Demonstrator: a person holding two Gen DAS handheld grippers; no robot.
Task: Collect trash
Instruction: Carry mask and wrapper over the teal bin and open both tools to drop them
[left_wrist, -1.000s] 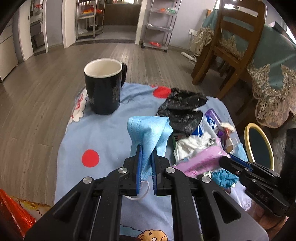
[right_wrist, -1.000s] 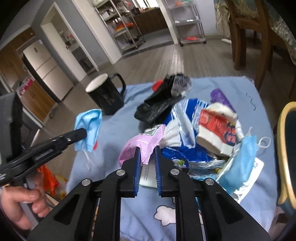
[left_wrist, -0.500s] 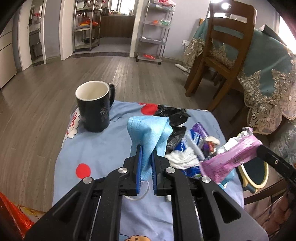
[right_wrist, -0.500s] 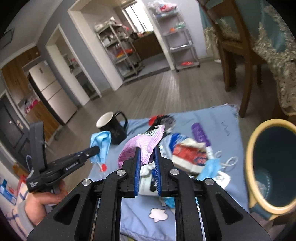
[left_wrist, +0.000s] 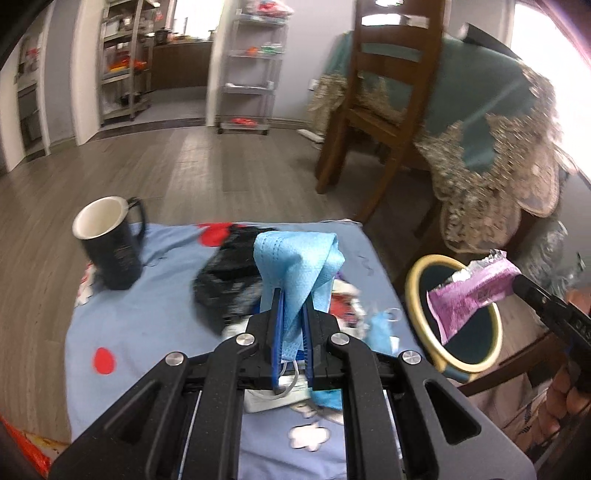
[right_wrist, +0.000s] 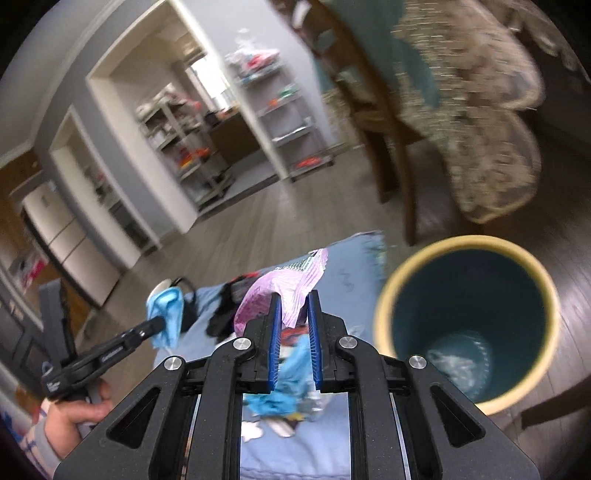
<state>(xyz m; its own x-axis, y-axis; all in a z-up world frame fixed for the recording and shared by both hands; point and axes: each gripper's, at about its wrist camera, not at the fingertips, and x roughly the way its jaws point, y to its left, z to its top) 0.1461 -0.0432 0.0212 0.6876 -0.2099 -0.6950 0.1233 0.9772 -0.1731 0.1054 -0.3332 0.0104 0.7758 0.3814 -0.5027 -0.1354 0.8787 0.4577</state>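
Observation:
My left gripper (left_wrist: 291, 295) is shut on a light blue face mask (left_wrist: 295, 254) and holds it above the blue cloth (left_wrist: 147, 325). It also shows in the right wrist view (right_wrist: 168, 314). My right gripper (right_wrist: 293, 299) is shut on a purple wrapper (right_wrist: 284, 291), held up left of the bin's rim. In the left wrist view the wrapper (left_wrist: 469, 291) hangs in front of the teal bin (left_wrist: 476, 347). The bin (right_wrist: 469, 314) has a cream rim and holds a pale crumpled piece at the bottom. More trash (left_wrist: 229, 284) lies on the cloth.
A black mug (left_wrist: 110, 251) stands at the cloth's far left. A wooden chair (left_wrist: 373, 103) and a table with a teal lace-edged cloth (left_wrist: 498, 147) stand beyond the bin. An orange bag (left_wrist: 26, 446) shows at the lower left.
Both grippers have lifted and swung right toward the bin. The purple wrapper has moved from over the trash pile to beside the bin's mouth. The mask stays gripped.

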